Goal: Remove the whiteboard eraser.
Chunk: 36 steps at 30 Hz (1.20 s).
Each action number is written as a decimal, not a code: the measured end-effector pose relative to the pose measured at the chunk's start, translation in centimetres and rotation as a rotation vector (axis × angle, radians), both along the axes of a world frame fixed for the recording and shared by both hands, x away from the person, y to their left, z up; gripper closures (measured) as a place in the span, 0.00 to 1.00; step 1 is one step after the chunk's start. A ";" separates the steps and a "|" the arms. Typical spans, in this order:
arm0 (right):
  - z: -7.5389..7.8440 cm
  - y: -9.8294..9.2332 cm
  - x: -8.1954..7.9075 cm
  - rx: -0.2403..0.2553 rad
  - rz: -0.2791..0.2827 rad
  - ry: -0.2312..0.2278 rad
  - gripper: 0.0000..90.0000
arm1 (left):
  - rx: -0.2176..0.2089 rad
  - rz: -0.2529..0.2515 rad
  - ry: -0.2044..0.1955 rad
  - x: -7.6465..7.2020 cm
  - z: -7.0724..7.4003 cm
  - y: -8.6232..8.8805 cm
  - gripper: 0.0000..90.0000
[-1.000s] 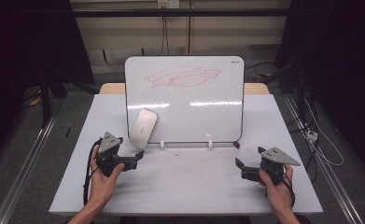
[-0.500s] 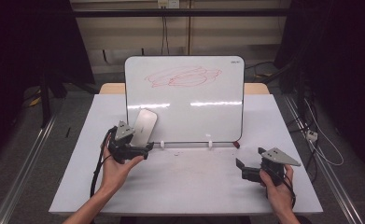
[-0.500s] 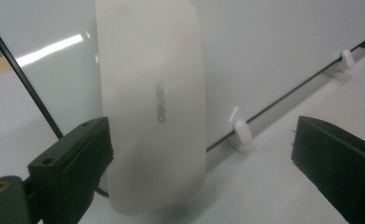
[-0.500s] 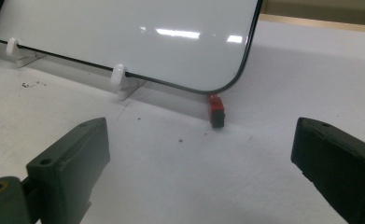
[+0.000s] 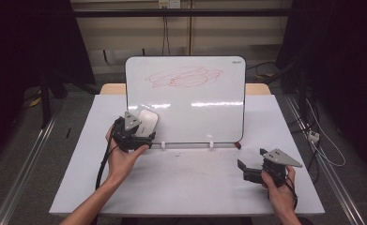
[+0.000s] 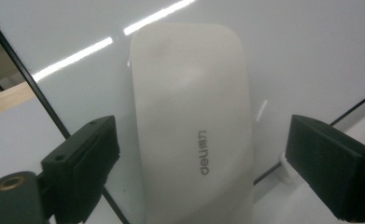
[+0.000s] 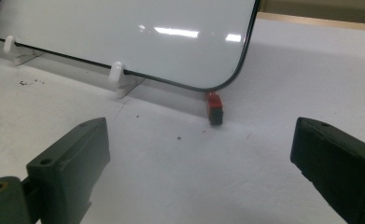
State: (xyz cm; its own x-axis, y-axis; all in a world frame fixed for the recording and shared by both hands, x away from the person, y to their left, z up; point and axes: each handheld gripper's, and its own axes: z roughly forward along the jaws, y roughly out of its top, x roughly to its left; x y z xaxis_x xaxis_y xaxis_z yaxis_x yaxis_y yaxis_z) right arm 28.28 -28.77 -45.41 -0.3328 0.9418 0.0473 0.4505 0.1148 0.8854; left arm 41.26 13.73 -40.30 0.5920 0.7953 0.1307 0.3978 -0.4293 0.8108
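A whiteboard (image 5: pixel 186 103) with red scribbles (image 5: pixel 183 77) stands upright on the white table (image 5: pixel 195 187). A white eraser (image 5: pixel 147 123) with grey lettering sits on the board's lower left face. My left gripper (image 5: pixel 141 135) is right at it. In the left gripper view the eraser (image 6: pixel 189 102) lies between the two black jaws, which have just been closing; a gap still shows on each side, so the left gripper (image 6: pixel 201 154) is open. My right gripper (image 5: pixel 249 159) rests low at the table's right, open with nothing between its jaws.
A small red and black piece (image 7: pixel 214 108) lies on the table at the board's lower right corner (image 5: pixel 238 145), ahead of the right gripper (image 7: pixel 199 163). White clips (image 7: pixel 117 72) prop the board's bottom edge. Cables trail on the floor at the right.
My left gripper has moved right and toward the board, from the table's left side up to the eraser. The right gripper has kept still.
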 end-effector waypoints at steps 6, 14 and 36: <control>0.0 -0.1 -0.1 0.001 -0.001 0.002 0.05 | 0.046 0.012 0.037 0.2 -0.7 -0.3 0.20; 0.0 -0.3 -0.5 0.001 -0.006 0.000 0.05 | 0.086 0.031 0.052 0.4 -1.1 -0.6 0.31; 0.0 -0.1 -0.4 -0.001 0.005 0.004 0.05 | 0.058 0.032 0.075 0.6 -1.0 -0.3 0.33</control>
State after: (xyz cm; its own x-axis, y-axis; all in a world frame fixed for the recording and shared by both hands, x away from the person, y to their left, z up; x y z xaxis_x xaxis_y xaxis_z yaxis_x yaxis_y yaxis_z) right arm 27.91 -28.89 -45.44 -0.3369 0.9403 0.0475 0.4535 0.1179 0.8834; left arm 41.84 13.47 -41.31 0.5760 0.8065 0.1335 0.4709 -0.4609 0.7522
